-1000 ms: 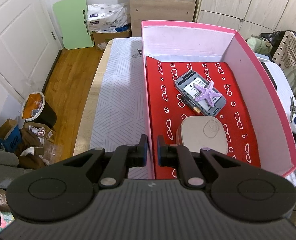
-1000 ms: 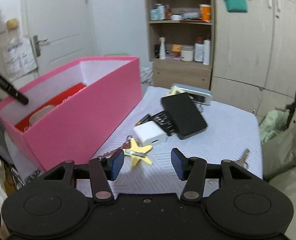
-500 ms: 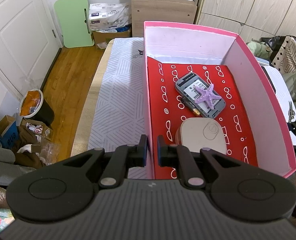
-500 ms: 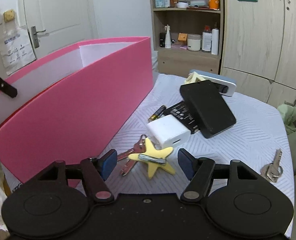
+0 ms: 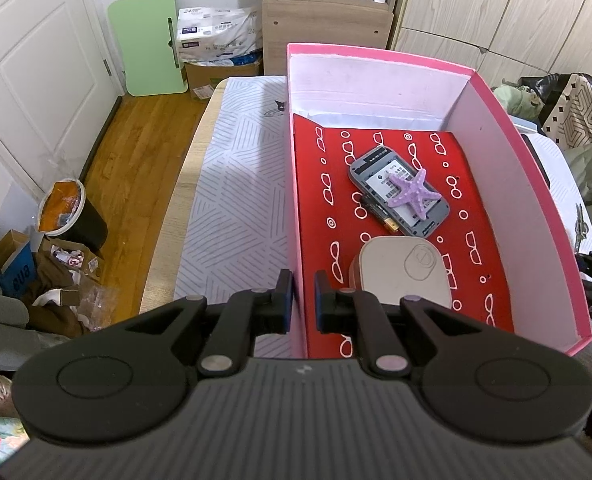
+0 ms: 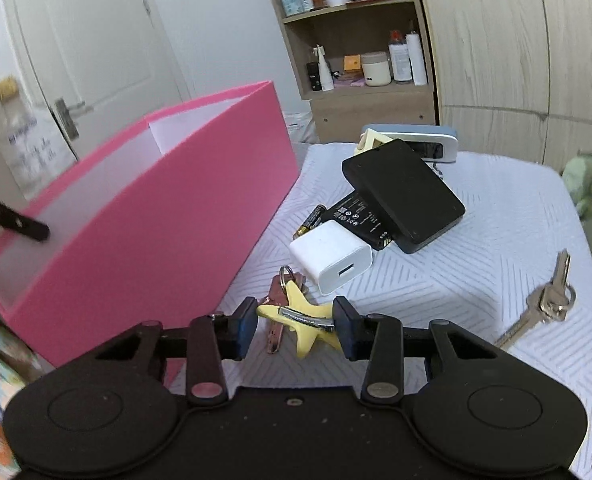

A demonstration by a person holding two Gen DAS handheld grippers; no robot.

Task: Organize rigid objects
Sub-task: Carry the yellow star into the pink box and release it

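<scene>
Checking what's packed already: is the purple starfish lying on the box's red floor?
No, the purple starfish rests on the grey phone inside the pink box.

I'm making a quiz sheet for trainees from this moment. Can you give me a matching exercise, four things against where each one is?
Things:
1. purple starfish
2. yellow starfish clip
3. black power bank
4. loose keys

Places:
A. alone on the cloth, far right
B. between the right gripper jaws
C. on the grey phone in the pink box
D. atop the pile behind the white charger

Pairs: 1-C, 2-B, 3-D, 4-A
</scene>
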